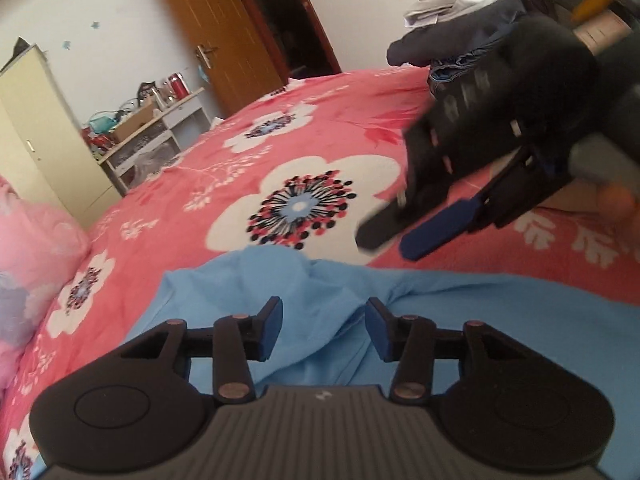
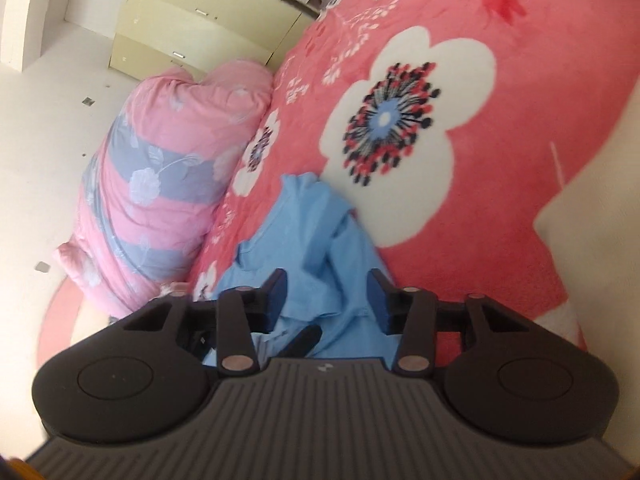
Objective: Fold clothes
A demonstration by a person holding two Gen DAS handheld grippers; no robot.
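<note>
Light-blue garment (image 1: 400, 320) bunched near pink quilt (image 2: 168, 184); both hand-held grippers part-open, empty; pinch edges, spread flat.

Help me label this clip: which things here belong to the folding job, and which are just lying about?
Part of the job:
- crumpled light blue cotton garment
- left tool
- right tool

Just lying about:
- pink flowered bedspread
- pink and grey rolled quilt
- dark heap of clothes
- cream cabinet

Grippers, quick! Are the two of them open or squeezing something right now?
Left tool: open, hanging over the blue garment, not pinching it.
Right tool: open, blue garment lies under it, nothing held.
</note>
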